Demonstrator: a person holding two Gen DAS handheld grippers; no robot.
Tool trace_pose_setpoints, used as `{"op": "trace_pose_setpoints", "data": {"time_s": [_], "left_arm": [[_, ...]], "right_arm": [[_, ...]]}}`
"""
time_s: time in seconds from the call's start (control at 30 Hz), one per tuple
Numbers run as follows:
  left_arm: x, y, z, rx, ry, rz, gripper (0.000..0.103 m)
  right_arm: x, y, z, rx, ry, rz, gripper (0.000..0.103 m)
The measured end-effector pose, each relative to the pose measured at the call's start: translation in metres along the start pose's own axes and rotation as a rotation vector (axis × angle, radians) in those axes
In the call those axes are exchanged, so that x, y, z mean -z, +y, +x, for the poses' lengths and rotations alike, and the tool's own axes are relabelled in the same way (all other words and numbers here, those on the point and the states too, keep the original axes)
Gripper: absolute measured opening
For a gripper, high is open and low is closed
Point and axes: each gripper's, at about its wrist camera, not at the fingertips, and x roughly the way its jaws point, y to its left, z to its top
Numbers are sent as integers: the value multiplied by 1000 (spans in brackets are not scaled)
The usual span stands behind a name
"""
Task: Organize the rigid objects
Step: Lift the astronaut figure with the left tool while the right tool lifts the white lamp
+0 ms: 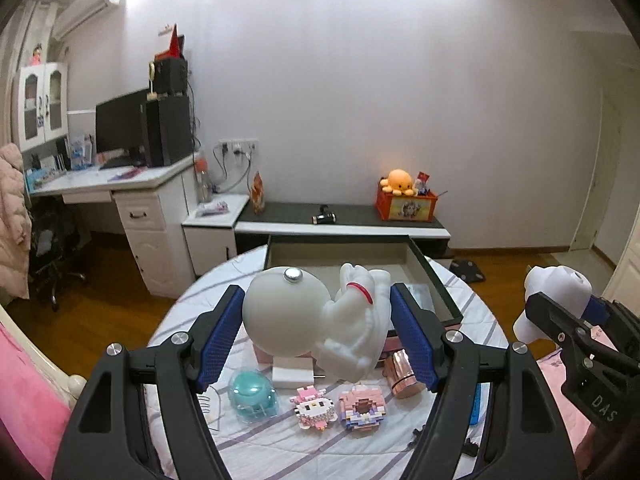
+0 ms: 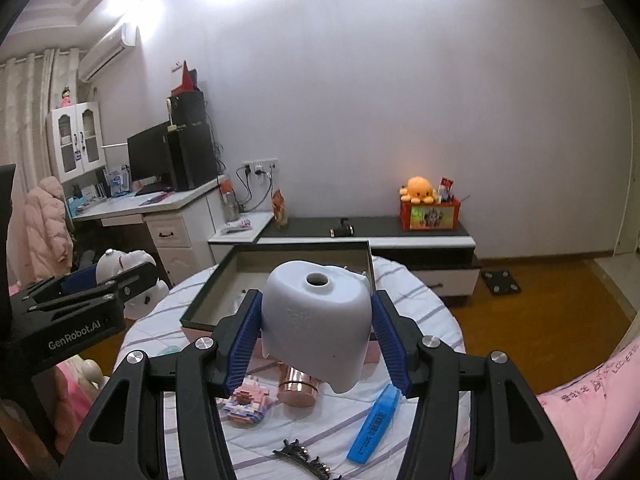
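Gripping an astronaut figure (image 1: 320, 320) and a white cap (image 2: 316, 320), both tongs hover above the tray (image 1: 434, 280) — near-empty.

The open box (image 1: 436, 280) lies behind the brick figures (image 1: 314, 406) on the round table (image 1: 280, 452).

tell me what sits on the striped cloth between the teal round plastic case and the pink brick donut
A pink-and-white brick-built cat face lies between the teal case and the brick donut, apart from both; the left wrist view shows it.
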Motion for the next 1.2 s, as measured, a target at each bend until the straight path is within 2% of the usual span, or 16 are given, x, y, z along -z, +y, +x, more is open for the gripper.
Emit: {"op": "trace_pose_setpoints", "data": {"time_s": [0.73, 1.2], "left_arm": [[2, -4, -10, -36, -10, 7, 75], [1, -7, 2, -41, 2, 19, 74]], "right_arm": [[9, 8, -17, 4, -12, -8, 57], [6, 12, -5, 10, -2, -10, 57]]}}
